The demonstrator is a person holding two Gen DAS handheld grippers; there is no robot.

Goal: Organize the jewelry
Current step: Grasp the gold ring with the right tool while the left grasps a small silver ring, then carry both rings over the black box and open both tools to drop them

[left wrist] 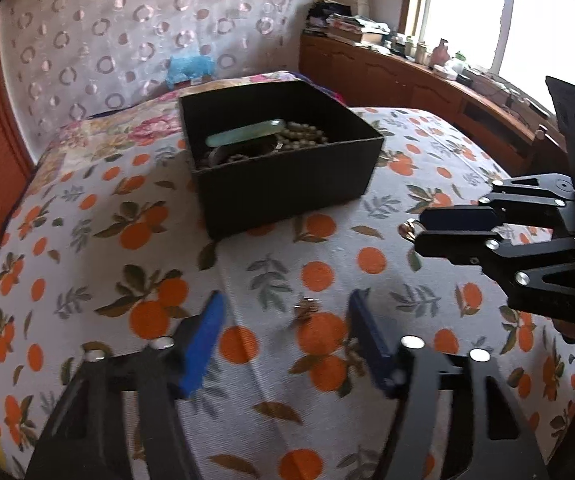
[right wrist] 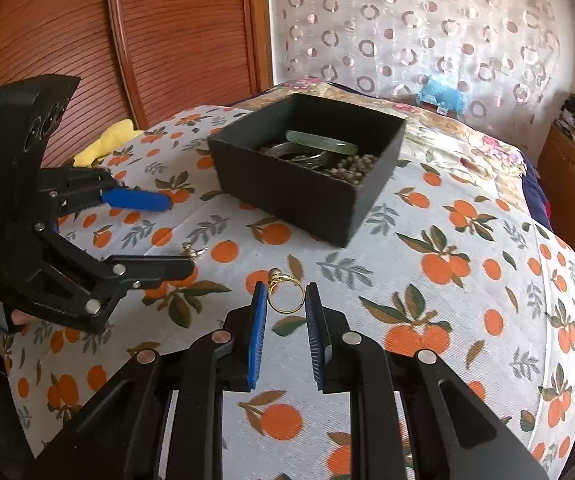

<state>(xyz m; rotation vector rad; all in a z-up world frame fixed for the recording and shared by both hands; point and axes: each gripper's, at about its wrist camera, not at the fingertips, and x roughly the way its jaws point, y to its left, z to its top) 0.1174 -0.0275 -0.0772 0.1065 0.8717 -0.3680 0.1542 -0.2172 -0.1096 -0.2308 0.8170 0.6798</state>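
Right claw (right wrist: 286,300) part-open around gold ring (right wrist: 285,295), not yet gripping. Light, stiff, slippery (pinch band sides). Left claw (left wrist: 285,308) wide, empty.

Daylight pours from the overexposed window (left wrist: 467,12) behind and right of the black box (left wrist: 283,184), casting soft shadows on the bedspread (left wrist: 87,240), while fisheye curvature bends and darkens both views' edges and the near fingers (left wrist: 203,344) look slightly blurred.
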